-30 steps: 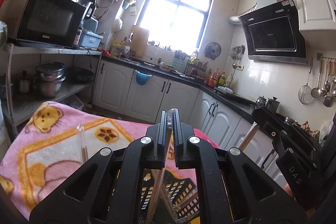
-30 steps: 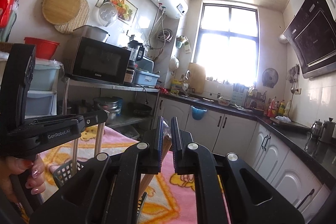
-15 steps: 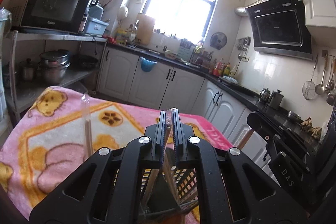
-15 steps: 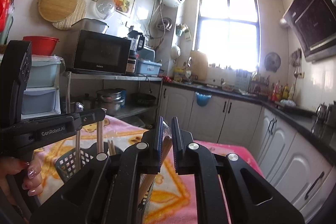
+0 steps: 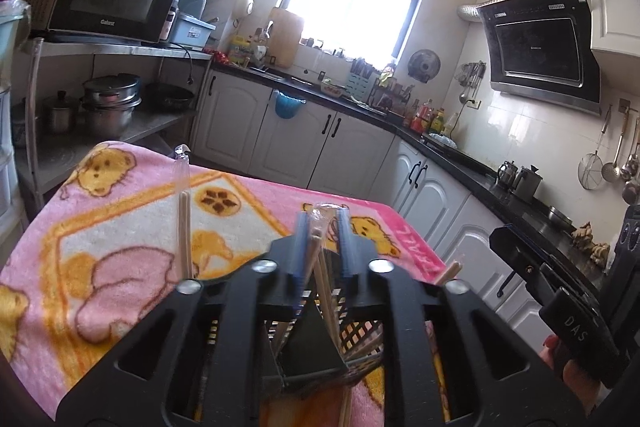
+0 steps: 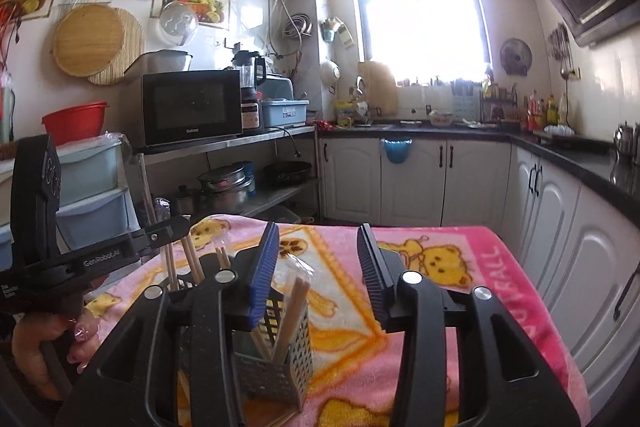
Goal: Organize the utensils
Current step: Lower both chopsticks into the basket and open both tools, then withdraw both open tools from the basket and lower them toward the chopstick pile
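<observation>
Over the pink bear-print blanket (image 6: 460, 267) on the tabletop, both claws hang just above the black mesh basket (image 6: 280, 359). The right claw (image 6: 316, 267) has its blue-padded fingers (image 6: 262, 267) spread wide apart, nothing between them; below that gap a wrapped pair of chopsticks (image 6: 294, 303) leans in the basket's near compartment, its clear wrapper poking up beside the left-hand pad. In the left wrist view, the left claw (image 5: 322, 245) has its fingers a little apart, and a second wrapped pair of chopsticks (image 5: 320, 267) stands upright in the gap, close against the left-hand pad; whether that pad presses on it I cannot tell. Its lower end drops into the basket (image 5: 360, 335). Another wrapped chopstick pair (image 5: 184, 227) stands tall to the left of that claw, rising from the basket's far side. The person's left hand (image 6: 44, 347), nails painted pink, grips the handle at the lower left of the right wrist view.
</observation>
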`<action>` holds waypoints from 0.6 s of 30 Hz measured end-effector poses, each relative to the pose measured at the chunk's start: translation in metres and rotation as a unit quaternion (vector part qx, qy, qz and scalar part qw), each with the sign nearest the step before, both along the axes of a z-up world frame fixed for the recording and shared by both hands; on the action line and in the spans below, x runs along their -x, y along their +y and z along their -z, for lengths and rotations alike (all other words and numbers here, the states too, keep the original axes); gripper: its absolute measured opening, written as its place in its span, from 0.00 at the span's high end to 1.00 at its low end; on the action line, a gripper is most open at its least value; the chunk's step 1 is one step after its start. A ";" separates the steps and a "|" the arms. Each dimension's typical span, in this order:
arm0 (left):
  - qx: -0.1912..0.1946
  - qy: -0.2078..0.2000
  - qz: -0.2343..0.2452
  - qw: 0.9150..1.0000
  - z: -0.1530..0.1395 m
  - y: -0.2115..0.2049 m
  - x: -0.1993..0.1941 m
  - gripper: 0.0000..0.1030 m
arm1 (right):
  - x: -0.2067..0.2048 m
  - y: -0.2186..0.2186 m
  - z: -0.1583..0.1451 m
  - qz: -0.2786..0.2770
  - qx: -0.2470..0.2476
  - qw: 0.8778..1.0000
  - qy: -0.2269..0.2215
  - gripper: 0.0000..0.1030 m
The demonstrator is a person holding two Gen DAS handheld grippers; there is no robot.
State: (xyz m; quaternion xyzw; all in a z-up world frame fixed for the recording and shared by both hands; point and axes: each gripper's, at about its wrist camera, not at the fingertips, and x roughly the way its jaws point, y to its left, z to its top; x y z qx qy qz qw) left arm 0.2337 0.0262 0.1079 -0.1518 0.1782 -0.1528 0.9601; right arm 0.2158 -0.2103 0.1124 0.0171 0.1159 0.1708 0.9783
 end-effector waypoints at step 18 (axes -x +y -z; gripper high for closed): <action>0.004 -0.004 -0.005 1.000 -0.005 0.009 0.024 0.31 | 0.015 -0.016 0.006 0.005 -0.004 1.000 0.031 0.34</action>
